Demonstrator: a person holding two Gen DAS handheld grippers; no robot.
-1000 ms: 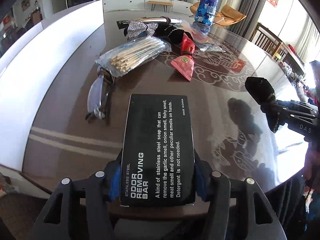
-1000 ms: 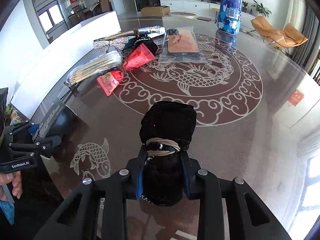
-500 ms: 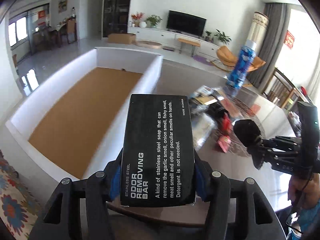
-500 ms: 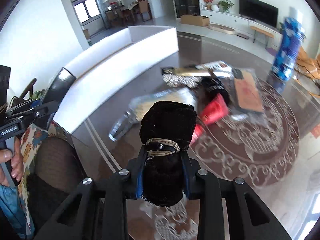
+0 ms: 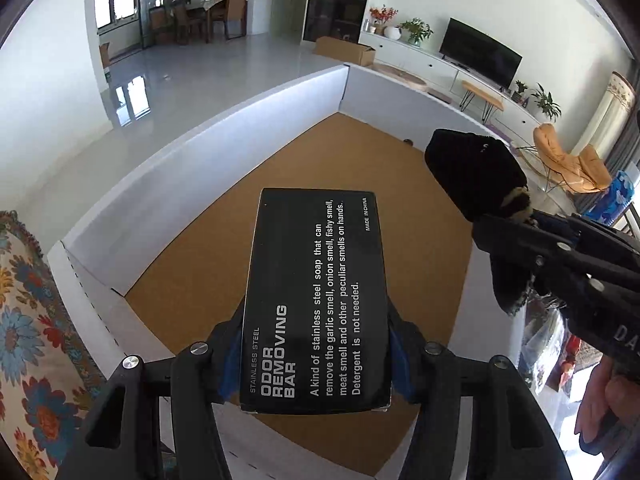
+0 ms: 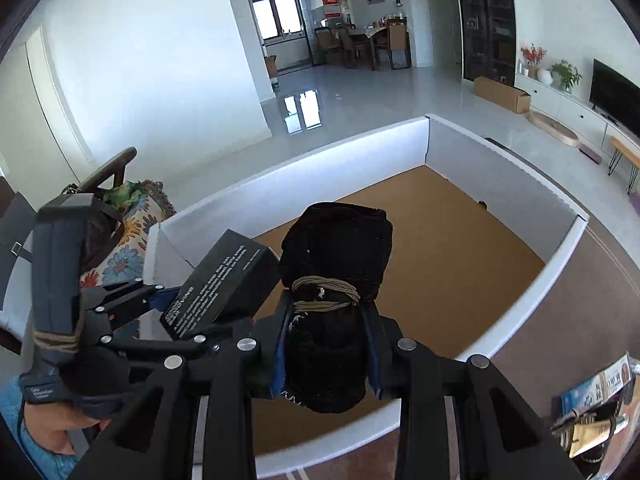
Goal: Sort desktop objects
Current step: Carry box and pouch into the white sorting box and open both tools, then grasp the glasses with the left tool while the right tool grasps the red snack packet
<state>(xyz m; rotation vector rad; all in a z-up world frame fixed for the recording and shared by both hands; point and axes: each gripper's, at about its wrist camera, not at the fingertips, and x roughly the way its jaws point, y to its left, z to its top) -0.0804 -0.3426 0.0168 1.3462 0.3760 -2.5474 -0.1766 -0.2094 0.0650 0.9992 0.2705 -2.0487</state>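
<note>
Left wrist view: your left gripper [image 5: 316, 344] pinches the black box [image 5: 316, 300] above the white tray [image 5: 240, 128]. Your right gripper [image 6: 326, 344], jaws just easing apart, grips the black cloth roll [image 6: 334, 276]; its lower end is hidden.

Black box [image 5: 316, 300], top face, white print: "STAINLESS STEEL", "ODOR REMOVING BAR", then "A kind of stainless steel soap that can remove the garlic smell, onion smell, fishy smell, meat smell and other peculiar smells on hands. Detergent is not needed." Near its far right corner: "MADE IN CHINA". Body of the right gripper [image 5: 520, 216], at the frame's right edge: letters "DA", cut off. Print on the packets [image 6: 600, 384] at the right wrist view's lower right corner is too small to read.
</note>
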